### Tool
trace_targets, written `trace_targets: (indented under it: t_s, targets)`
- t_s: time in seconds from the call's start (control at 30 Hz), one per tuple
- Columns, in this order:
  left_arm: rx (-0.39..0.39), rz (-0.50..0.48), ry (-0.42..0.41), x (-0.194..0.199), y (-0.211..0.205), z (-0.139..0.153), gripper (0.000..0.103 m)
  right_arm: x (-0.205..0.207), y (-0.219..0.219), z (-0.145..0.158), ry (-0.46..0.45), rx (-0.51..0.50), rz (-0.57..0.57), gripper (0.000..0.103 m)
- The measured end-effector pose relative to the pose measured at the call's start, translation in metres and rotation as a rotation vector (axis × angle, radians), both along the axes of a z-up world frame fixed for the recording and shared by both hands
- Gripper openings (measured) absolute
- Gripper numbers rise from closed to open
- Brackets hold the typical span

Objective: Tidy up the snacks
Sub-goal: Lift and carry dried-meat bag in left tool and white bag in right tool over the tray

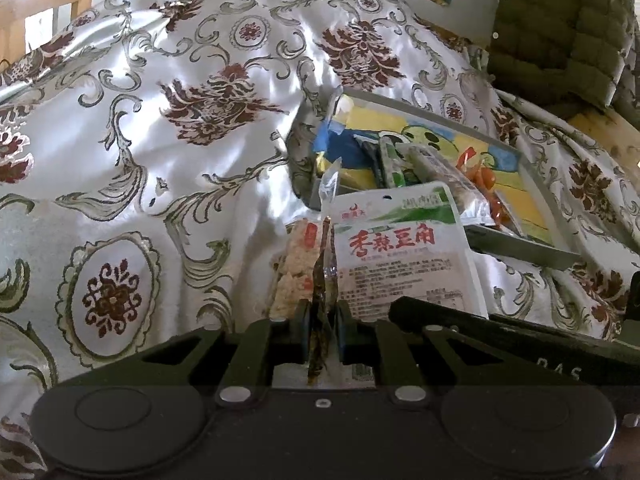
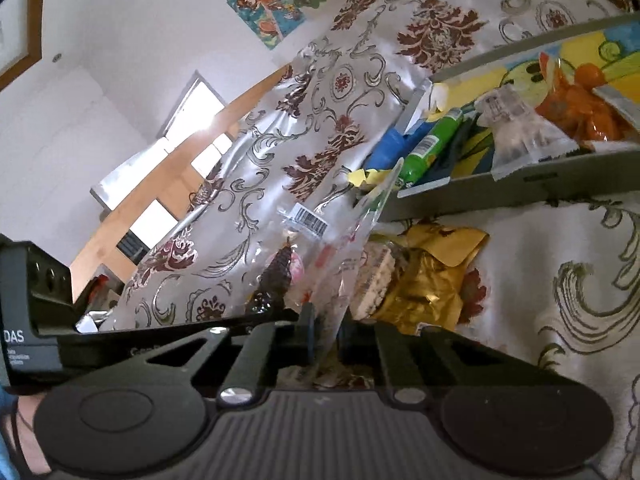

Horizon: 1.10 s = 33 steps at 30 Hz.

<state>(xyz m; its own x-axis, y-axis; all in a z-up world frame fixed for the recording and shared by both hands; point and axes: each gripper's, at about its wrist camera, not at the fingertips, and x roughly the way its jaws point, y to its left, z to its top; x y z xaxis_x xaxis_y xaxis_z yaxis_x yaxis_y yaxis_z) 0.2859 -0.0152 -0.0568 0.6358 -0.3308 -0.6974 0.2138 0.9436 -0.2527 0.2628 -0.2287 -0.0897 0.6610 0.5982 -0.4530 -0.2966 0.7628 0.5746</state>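
L gripper (image 1: 323, 322) clamped on thin dark snack packet (image 1: 320, 276), edge-on, upright | R gripper (image 2: 324, 334) pinched on clear snack bag (image 2: 320, 248) over patterned cloth (image 2: 560, 280) | white bean pouch (image 1: 400, 256) flat on cloth, just before tray (image 1: 520, 248) | tray loaded with snacks

Satin cloth (image 1: 168, 128) glossy, woven floral pattern. Clear plastic wrapper (image 1: 325, 264) shiny, crinkled; gold foil packet (image 2: 428, 284) metallic, creased. Claw (image 1: 323, 320) matt black plastic.
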Motion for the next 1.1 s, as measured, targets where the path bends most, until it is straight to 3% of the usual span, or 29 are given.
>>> trace_targets:
  t_s: [0.27,0.6,0.83,1.1]
  targets:
    - [-0.004,-0.015,-0.044,-0.013,-0.014,0.020,0.012,-0.020,0.007,0.026,-0.090,-0.116,-0.032,0.003]
    - [-0.001,-0.052,-0.105,-0.019,-0.049,0.054,0.012,-0.035,-0.023,0.050,-0.129,-0.059,-0.116,0.003]
    - [-0.022,-0.070,-0.152,0.003,-0.087,0.070,0.012,-0.032,-0.056,0.065,-0.176,-0.023,-0.207,0.003]
    - [-0.038,-0.115,-0.198,0.046,-0.141,0.073,0.012,-0.016,-0.111,0.071,-0.223,-0.049,-0.395,0.003]
